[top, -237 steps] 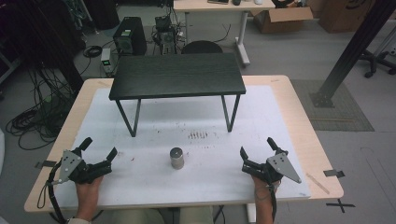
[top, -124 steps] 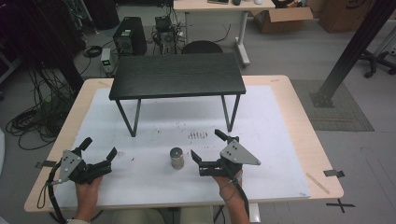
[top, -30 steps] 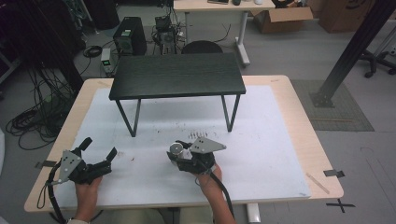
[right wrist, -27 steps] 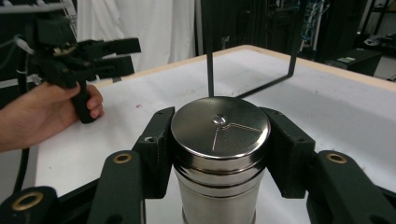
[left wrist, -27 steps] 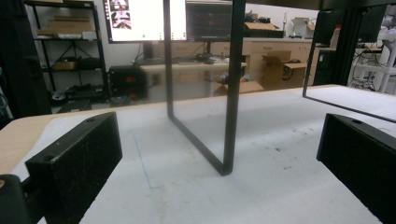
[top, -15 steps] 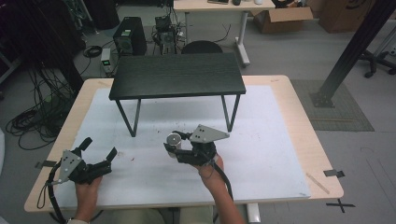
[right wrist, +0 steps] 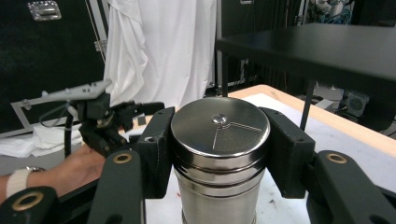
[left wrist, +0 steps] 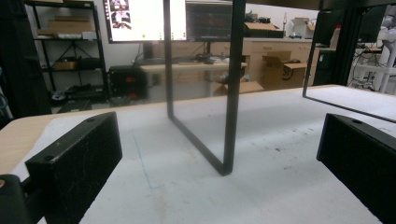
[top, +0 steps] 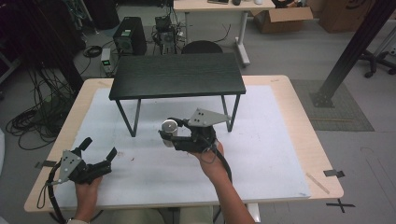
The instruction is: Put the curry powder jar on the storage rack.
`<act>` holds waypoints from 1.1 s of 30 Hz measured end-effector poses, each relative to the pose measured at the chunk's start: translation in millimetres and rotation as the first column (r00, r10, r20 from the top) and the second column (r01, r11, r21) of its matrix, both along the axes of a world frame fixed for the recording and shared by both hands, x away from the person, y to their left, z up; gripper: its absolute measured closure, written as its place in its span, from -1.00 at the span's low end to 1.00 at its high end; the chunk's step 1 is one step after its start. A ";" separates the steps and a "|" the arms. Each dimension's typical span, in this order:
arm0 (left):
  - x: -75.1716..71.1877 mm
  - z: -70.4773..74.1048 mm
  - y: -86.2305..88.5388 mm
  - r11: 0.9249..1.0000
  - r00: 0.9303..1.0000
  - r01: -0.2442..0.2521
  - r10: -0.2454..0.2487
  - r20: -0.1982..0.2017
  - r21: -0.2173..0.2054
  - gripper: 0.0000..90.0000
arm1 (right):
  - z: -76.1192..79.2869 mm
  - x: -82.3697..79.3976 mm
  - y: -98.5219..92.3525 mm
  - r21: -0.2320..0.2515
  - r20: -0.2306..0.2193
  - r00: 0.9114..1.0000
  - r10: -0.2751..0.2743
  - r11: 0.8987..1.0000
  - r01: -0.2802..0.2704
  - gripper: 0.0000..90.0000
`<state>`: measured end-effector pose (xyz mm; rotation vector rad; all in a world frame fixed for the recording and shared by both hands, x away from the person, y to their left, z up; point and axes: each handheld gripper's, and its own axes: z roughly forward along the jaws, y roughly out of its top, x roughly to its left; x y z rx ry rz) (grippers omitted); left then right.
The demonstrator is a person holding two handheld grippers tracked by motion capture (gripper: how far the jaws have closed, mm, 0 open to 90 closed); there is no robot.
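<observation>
Right tool [top: 167, 135] clamped on the steel can [top: 169, 126], both pads tight against its sides just under the lid, can upright and lifted off the tabletop [top: 280, 154], near the middle, in front of the small black table [top: 177, 74]. Left tool [top: 99, 151] released, resting by the near left corner.

1. A small black table [top: 176, 75] is standing on the white mat [top: 271, 140], which is covering most of the wooden tabletop [top: 306, 112].
2. A computer tower [top: 126, 36] is sitting on the floor beyond the tabletop, with cables [top: 35, 116] lying to its left.
3. A cardboard box [top: 280, 17] is resting under a far desk [top: 219, 5].
4. A white cloth [right wrist: 154, 46] is hanging in the right gripper view.
</observation>
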<state>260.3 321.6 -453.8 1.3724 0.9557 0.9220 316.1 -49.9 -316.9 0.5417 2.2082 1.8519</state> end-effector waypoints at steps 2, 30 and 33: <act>0.0 0.0 0.0 1.000 1.000 0.000 0.000 0.000 0.000 -0.99 | 8.1 1.7 0.6 -0.005 0.000 1.000 0.003 1.000 -0.003 0.07; 0.0 0.0 0.1 1.000 1.000 0.000 0.000 0.000 -0.001 -0.99 | 92.0 39.5 0.5 0.019 0.041 0.998 0.046 0.999 -0.046 0.07; 0.0 0.0 0.1 1.000 1.000 0.000 0.000 0.000 0.000 -0.99 | 95.5 44.1 -0.6 0.023 0.042 0.998 0.038 0.999 -0.039 0.07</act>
